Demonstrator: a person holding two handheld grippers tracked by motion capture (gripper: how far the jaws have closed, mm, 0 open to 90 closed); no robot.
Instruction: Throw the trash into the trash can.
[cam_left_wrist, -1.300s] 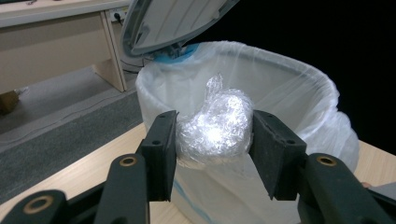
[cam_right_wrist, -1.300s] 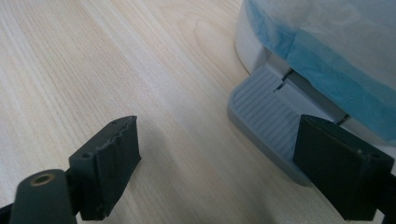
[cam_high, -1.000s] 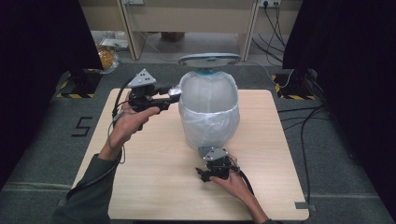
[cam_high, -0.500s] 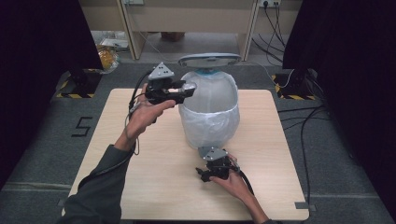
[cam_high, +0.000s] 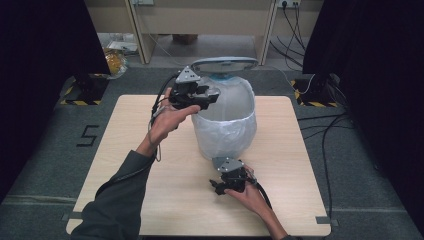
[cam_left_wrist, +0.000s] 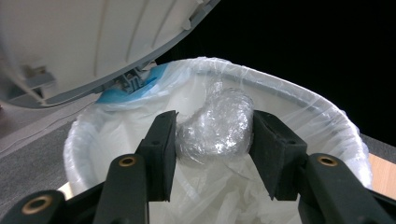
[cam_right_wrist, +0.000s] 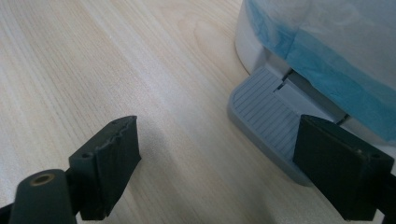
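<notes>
A crumpled wad (cam_left_wrist: 215, 125) of clear plastic film is being held between the jaws of the left gripper (cam_left_wrist: 212, 140), which are closed against its two sides. The wad is being kept over the open mouth of the bin (cam_high: 225, 127), just above the white liner (cam_left_wrist: 327, 116) that is being draped over the rim. The bin's lid (cam_left_wrist: 88, 42) is being held raised, tilted up behind the opening; a blue strip of liner is being shown beneath its hinge.

In the high view, the left gripper (cam_high: 210, 95) is being held at the upper left edge of the bin, with the lid (cam_high: 225, 64) standing open above it.

The right gripper (cam_high: 225, 186) is being held low on the table (cam_high: 310, 165), just in front of the bin's base. Its jaws are being kept wide apart with nothing between them. In the right gripper view, the grey ribbed pedal (cam_right_wrist: 266, 121) is being shown at the foot of the bin, near the right jaw; whether the two are touching cannot be told.
</notes>
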